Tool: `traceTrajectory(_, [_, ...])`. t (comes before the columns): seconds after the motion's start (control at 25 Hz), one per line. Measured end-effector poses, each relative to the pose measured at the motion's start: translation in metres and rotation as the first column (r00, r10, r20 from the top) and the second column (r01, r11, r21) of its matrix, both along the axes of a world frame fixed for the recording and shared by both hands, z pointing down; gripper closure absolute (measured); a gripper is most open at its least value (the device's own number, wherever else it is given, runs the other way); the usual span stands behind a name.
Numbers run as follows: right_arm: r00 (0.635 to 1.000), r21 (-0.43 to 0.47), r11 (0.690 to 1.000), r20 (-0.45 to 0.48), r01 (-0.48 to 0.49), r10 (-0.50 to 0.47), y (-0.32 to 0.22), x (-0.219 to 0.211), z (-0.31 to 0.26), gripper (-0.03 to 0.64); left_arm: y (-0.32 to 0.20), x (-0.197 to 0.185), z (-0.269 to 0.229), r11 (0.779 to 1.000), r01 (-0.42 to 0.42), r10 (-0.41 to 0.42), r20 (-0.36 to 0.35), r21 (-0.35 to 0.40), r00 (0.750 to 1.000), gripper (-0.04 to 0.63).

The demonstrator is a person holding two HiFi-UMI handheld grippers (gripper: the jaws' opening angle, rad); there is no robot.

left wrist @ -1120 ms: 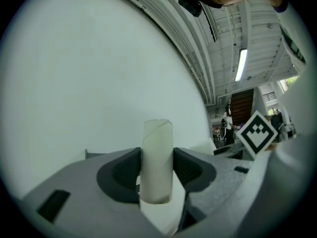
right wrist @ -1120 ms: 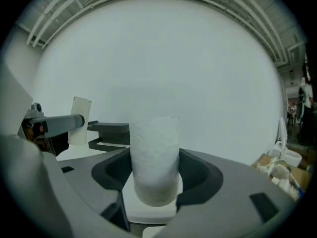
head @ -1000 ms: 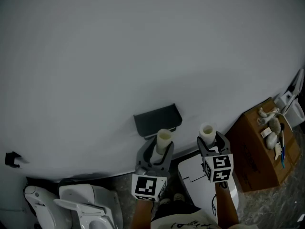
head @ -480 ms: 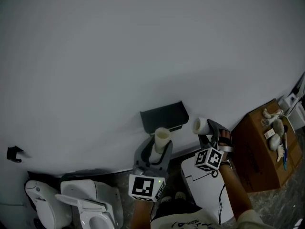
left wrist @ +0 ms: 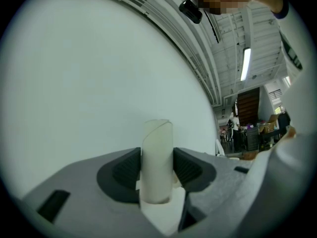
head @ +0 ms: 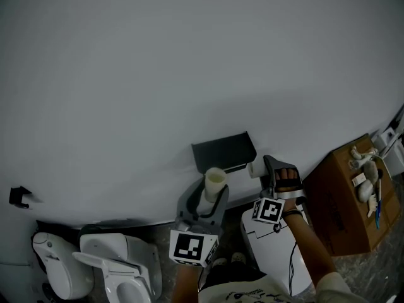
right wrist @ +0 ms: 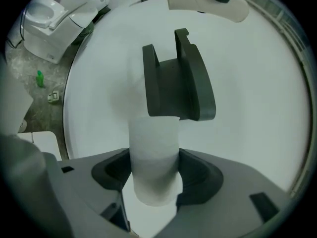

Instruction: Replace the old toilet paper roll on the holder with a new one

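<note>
A dark grey holder is fixed to the pale wall; in the right gripper view the holder fills the middle, close ahead. My right gripper is shut on a white paper roll, which lies sideways just right of the holder. In that gripper's own view the roll sits between the right gripper's dark pads, its far end just below the holder. My left gripper is shut on a thin cream cardboard tube, upright below the holder. The tube stands between the left gripper's pads.
White toilets stand on the floor at the lower left. A cardboard box with small items on top is at the right, and a white bin stands below my right hand. A small black bracket sticks out of the wall far left.
My right gripper has rolled, so its white roll went from upright to lying sideways, and it has come closer to the holder's right side. The left gripper and its tube have barely shifted.
</note>
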State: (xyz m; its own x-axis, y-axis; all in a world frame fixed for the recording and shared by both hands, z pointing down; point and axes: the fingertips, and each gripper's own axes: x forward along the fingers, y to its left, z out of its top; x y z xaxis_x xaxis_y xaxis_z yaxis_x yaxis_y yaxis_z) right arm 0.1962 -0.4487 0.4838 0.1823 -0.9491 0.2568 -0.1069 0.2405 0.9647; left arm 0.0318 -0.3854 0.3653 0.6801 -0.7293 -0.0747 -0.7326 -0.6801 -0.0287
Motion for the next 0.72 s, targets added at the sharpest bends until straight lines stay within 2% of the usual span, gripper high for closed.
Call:
traceTrajectory(0.28, [0.999, -0.002, 0.999, -0.026, 0.039, -0.039, -0.005, -0.016, 0.004, 0.325, 0.002, -0.009, -0.001, 1.0, 0.023, -0.023, -0.008, 0.0, 1.0, 0.393])
traceTrajectory(0.72, [0.993, 0.047, 0.993, -0.047, 0.11, -0.108, -0.007, -0.07, 0.003, 0.325, 0.009, -0.049, 0.0, 0.994, 0.107, -0.107, -0.014, -0.008, 0.994, 0.393])
